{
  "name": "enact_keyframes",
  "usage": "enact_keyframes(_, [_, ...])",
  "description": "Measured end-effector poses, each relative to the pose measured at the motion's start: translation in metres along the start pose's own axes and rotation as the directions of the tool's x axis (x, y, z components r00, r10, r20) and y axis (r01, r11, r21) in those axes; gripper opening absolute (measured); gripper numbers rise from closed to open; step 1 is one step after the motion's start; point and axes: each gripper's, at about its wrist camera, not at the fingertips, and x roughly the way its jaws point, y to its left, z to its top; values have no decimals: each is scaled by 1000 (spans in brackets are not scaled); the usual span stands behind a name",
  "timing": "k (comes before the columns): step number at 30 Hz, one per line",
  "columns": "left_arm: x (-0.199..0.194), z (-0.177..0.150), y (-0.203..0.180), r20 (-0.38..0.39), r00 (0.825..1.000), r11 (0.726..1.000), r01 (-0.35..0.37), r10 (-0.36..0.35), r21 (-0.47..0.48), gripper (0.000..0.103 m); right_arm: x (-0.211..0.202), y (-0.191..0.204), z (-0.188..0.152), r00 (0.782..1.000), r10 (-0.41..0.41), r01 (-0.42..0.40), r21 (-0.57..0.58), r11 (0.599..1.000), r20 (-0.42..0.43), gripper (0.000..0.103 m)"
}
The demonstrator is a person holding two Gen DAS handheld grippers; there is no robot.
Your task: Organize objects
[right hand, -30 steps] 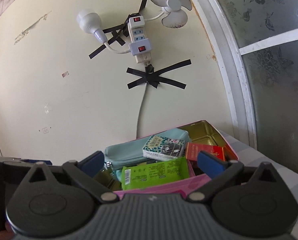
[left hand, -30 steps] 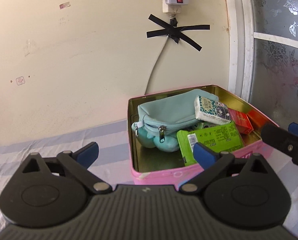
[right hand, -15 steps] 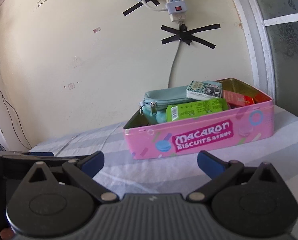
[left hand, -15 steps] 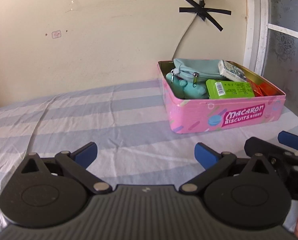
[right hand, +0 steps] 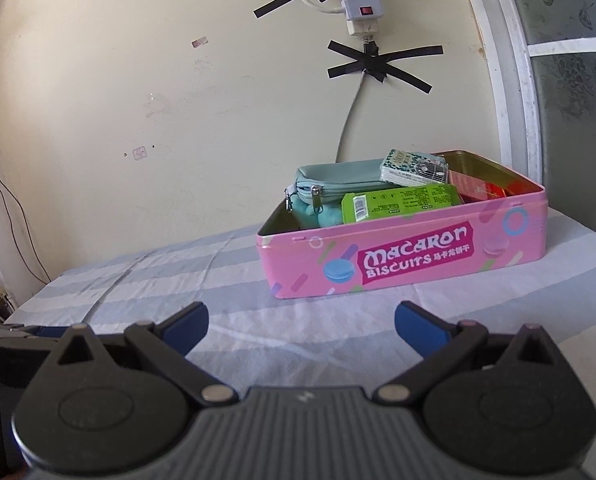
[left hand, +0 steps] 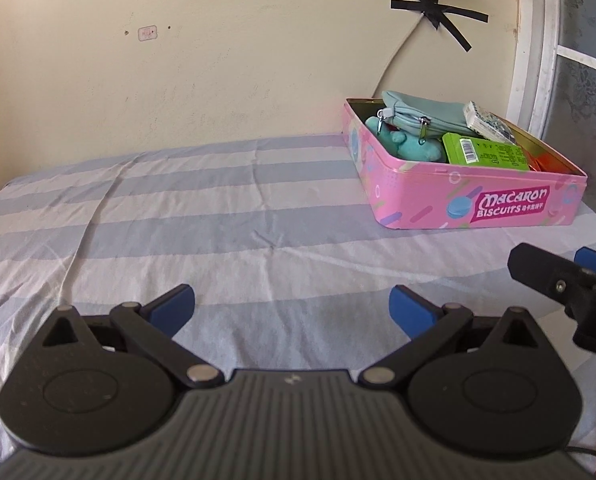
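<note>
Both the left hand-held gripper (left hand: 292, 306) and right hand-held gripper (right hand: 301, 324) are wide and empty. The pink tin (right hand: 402, 258) looks full, so stay back.

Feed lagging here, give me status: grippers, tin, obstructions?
Left gripper open, empty. Right gripper open, empty. Pink tin packed, lidless, on striped sheet. Nothing blocking.

Surface: I see a bed (left hand: 226, 216) under a blue-and-white striped sheet, creased at left | On it: I see one pink tin (left hand: 474, 204), open, right of centre, near the wall.
</note>
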Motion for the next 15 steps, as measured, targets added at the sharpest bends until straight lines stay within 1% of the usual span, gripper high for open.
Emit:
enact_keyframes(5, [3, -4, -1, -23, 1000, 1000, -6, 6, 3, 103, 2, -2, -2, 1000, -11, 11, 13, 1000, -9, 103])
enact_keyframes(15, [13, -7, -6, -52, 999, 1000, -7, 8, 19, 103, 9, -8, -5, 1000, -6, 7, 39, 999, -30, 103])
